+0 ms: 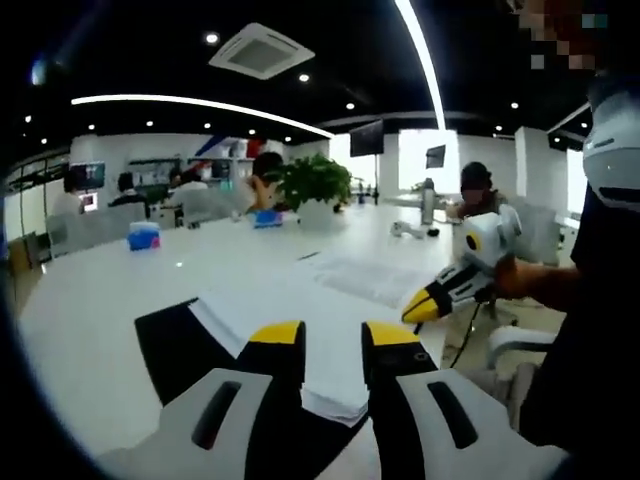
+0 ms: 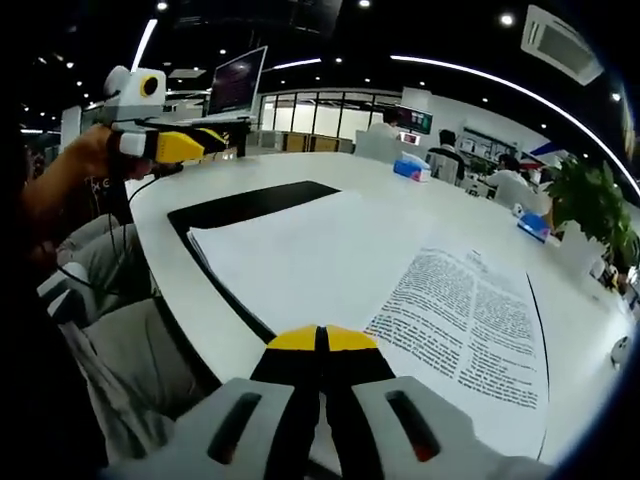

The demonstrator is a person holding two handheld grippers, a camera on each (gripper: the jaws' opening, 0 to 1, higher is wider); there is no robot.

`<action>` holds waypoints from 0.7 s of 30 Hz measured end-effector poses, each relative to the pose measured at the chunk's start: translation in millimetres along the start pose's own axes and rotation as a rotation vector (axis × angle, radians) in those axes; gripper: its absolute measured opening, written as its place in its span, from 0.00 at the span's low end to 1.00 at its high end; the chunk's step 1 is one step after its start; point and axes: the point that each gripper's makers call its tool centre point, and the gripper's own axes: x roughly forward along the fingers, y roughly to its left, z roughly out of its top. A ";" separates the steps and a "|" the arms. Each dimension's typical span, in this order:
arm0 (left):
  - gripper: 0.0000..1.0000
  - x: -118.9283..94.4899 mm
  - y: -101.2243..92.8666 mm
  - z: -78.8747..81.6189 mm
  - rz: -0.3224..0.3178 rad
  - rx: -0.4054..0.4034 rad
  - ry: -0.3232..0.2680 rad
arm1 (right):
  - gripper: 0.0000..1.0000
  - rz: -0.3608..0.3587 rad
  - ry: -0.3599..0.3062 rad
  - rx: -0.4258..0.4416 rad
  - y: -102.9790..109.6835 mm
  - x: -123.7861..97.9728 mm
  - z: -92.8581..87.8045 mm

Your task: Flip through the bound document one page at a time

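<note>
Bound document (image 2: pixel 330 260) is laid open at the worktop (image 2: pixel 200 300) edge; left gripper (image 1: pixel 335 335) is parted and empty, right gripper (image 2: pixel 322 338) closed, empty.

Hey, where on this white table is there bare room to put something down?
Bare tabletop stretches between the open bound document and the blue box. In the right gripper view, another strip lies beyond the printed page, toward the potted plant. The near edge is crowded by the document and both grippers.

Printed page (image 2: pixel 470 325) — text too small, illegible
</note>
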 end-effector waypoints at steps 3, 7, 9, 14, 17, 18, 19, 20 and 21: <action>0.26 -8.1 -8.0 -2.2 0.015 -0.010 -0.022 | 0.01 0.010 -0.004 0.021 0.1 -0.3 -0.2; 0.29 -15.1 -15.8 -5.0 0.052 -0.021 -0.051 | 0.01 0.014 -0.009 0.030 -0.9 -0.7 -0.9; 0.29 -17.1 -16.3 -9.1 0.069 -0.046 -0.070 | 0.01 0.017 -0.015 0.035 -1.1 -0.8 -1.0; 0.27 -17.8 -19.0 -25.6 0.084 -0.080 -0.054 | 0.01 0.030 -0.036 0.061 -2.0 -1.1 -1.0; 0.27 -17.5 -20.7 -25.7 0.089 -0.080 -0.047 | 0.02 0.029 -0.052 0.079 -1.6 -1.4 -1.2; 0.27 -16.9 -21.2 -24.1 0.095 -0.075 -0.046 | 0.02 0.026 -0.060 0.085 -1.4 -1.6 -1.3; 0.27 -16.3 -21.8 -22.1 0.100 -0.067 -0.046 | 0.02 0.023 -0.066 0.088 -1.0 -1.9 -1.4; 0.27 -15.5 -23.3 -19.5 0.101 -0.056 -0.048 | 0.02 0.020 -0.072 0.086 -0.4 -2.1 -1.2; 0.27 -14.4 -25.6 -17.0 0.096 -0.045 -0.051 | 0.02 0.017 -0.077 0.077 0.1 -2.2 -0.8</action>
